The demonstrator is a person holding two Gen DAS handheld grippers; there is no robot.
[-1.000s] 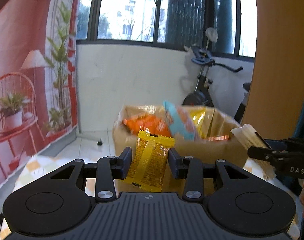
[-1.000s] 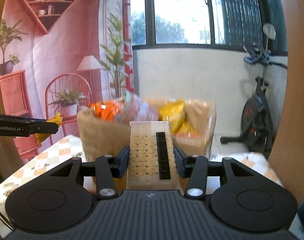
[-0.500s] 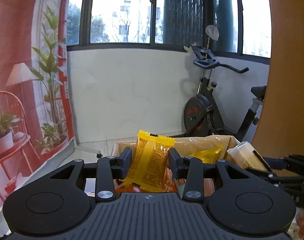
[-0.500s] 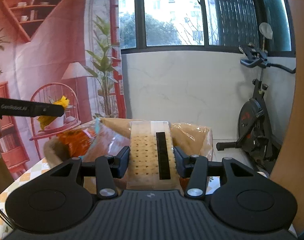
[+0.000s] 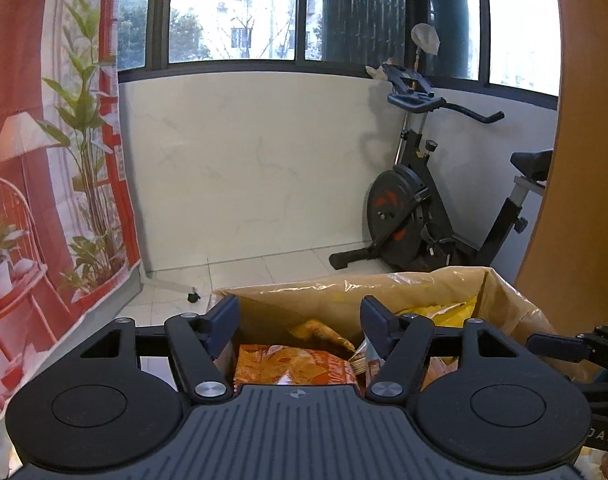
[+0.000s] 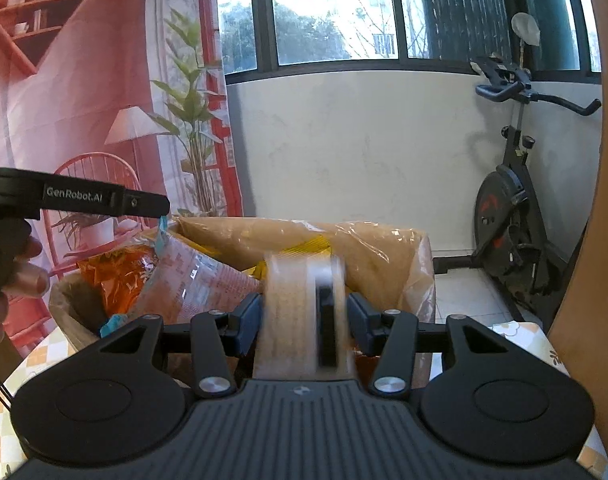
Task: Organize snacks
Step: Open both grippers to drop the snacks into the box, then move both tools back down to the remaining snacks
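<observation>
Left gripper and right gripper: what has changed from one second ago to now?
The left gripper has just opened over the brown cardboard box; its small yellow snack packet is let go and gone from between the fingers. The right gripper came closer over the box, its clear cracker pack now blurred. That pack stays between its fingers.

A home balcony room: exercise bike (image 5: 428,208), barred windows (image 5: 264,12), tiled floor (image 5: 264,276).

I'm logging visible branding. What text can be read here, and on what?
"GenRobot.AI": side of the left gripper, right wrist view.
"DAS": partial letters on the right gripper, left wrist view.
Print on the orange snack bag and pink packet: too blurred to read.
</observation>
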